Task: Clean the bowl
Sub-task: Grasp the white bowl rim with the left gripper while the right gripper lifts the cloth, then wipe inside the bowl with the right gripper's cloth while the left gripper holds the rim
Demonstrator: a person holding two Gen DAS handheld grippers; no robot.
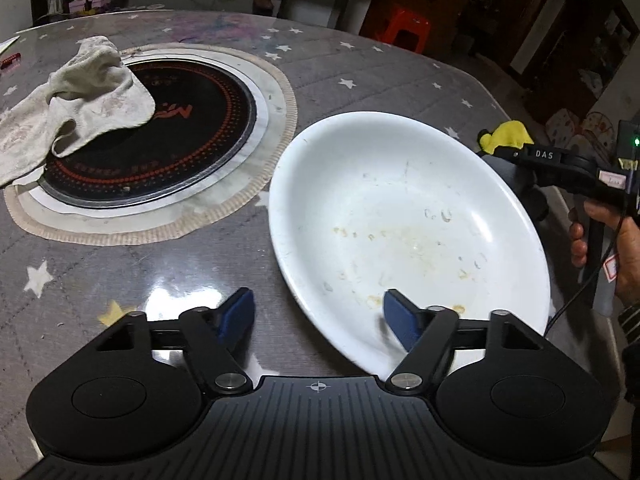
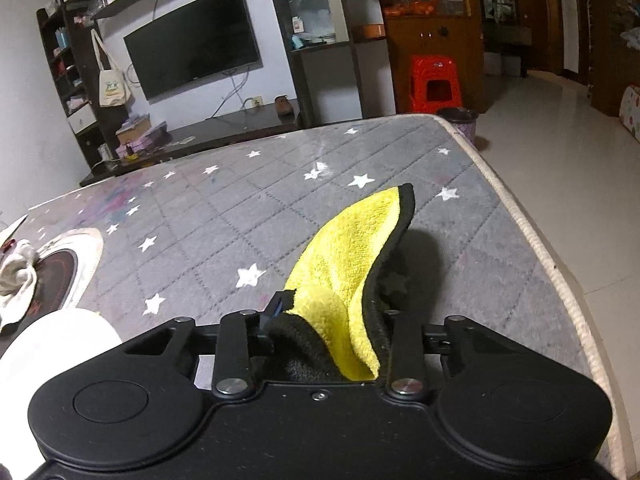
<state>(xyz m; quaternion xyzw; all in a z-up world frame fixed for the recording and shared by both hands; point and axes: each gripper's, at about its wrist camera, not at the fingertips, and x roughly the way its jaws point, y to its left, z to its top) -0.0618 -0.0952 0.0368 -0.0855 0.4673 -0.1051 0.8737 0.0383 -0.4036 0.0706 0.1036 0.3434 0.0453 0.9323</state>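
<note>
A large white bowl (image 1: 408,220) with dried yellowish food stains sits on the grey star-patterned table. My left gripper (image 1: 318,316) is open, straddling the bowl's near-left rim, with its right finger over the bowl's inside and its left finger outside. My right gripper (image 2: 332,312) is shut on a yellow cloth with black edging (image 2: 348,264), held above the table to the right of the bowl. It shows in the left wrist view (image 1: 556,164) beyond the bowl's right rim, with the yellow cloth (image 1: 506,136). The bowl's edge (image 2: 56,340) appears at lower left in the right wrist view.
A round black induction hob (image 1: 160,140) is set into the table to the left of the bowl, with a dirty white rag (image 1: 72,108) draped over its left side. The table edge (image 2: 540,240) runs along the right. A red stool (image 2: 434,84) stands beyond.
</note>
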